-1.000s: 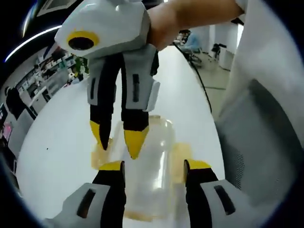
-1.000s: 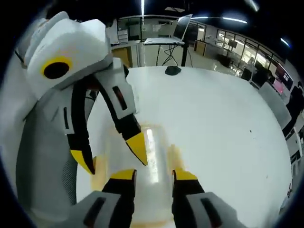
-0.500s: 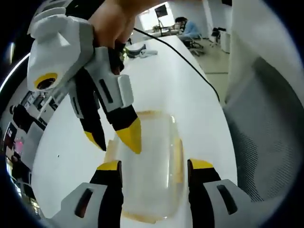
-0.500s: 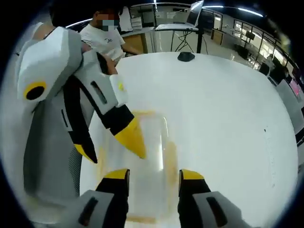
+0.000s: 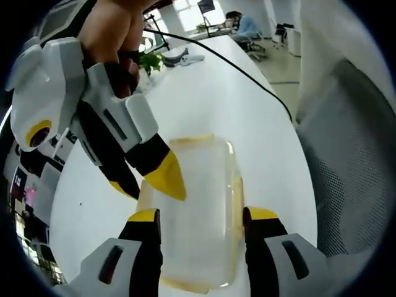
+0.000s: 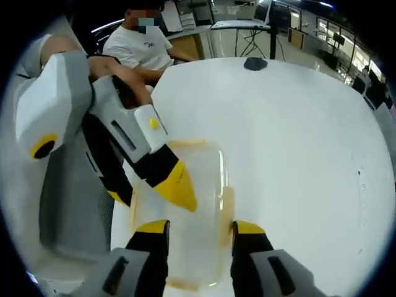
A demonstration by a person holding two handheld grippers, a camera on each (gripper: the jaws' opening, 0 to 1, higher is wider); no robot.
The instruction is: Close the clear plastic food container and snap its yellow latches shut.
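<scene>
Container [image 5: 195, 204], clear with yellow latches, near table [image 6: 297, 136] edge; left tongs [image 5: 201, 216] and right tongs [image 6: 195, 226] both apart, over it.

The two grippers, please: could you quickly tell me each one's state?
Left gripper: open, holding nothing, above the clear container.
Right gripper: open, holding nothing, over that container.
</scene>
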